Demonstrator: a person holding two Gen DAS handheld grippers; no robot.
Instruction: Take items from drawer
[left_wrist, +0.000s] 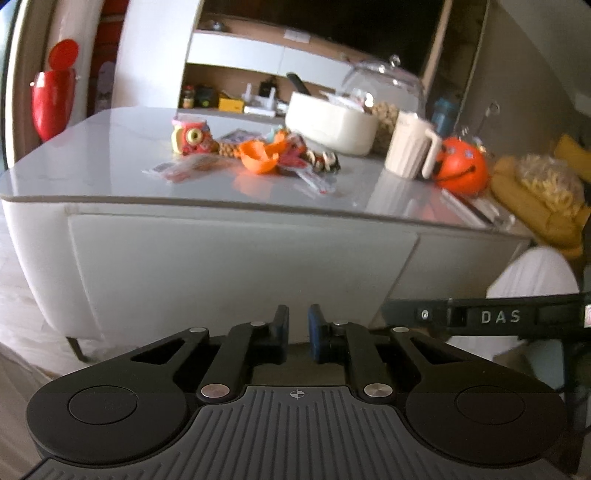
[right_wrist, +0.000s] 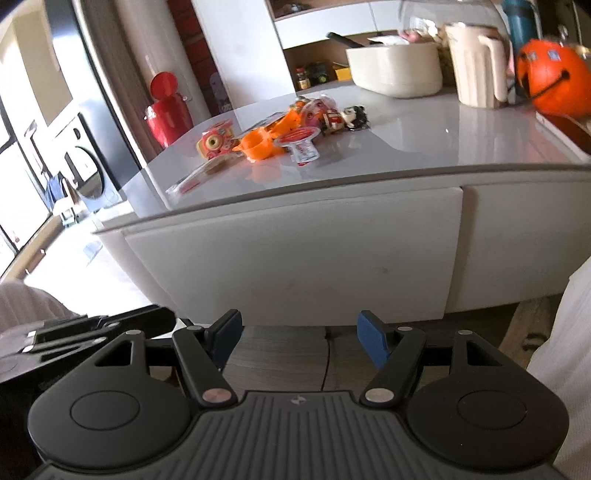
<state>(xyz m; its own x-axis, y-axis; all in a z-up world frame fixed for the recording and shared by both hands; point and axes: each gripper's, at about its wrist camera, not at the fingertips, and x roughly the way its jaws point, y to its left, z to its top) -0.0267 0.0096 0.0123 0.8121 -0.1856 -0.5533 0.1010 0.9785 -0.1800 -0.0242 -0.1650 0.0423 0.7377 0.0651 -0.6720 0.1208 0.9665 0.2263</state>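
Two white drawer fronts sit closed under the grey table top (left_wrist: 110, 177). The wide one (left_wrist: 236, 273) faces my left gripper (left_wrist: 298, 317), whose fingers stand almost together with only a narrow slit and nothing between them. In the right wrist view the same front (right_wrist: 295, 251) lies ahead of my right gripper (right_wrist: 299, 325), which is open and empty; a second front (right_wrist: 524, 236) is to its right. Both grippers hang low, in front of the fronts and apart from them. On the table lie a toy camera (right_wrist: 214, 142), an orange cup (right_wrist: 260, 146), sachets (right_wrist: 301, 147) and small figures (right_wrist: 347, 118).
At the back of the table stand a white bowl (left_wrist: 332, 125), a cream jug (left_wrist: 410, 147), an orange pumpkin bucket (left_wrist: 461, 170), a glass dome (left_wrist: 384, 81) and a pasta bag (left_wrist: 546, 188). A red bin (left_wrist: 53, 99) hangs far left. Wood floor (right_wrist: 277, 354) lies below.
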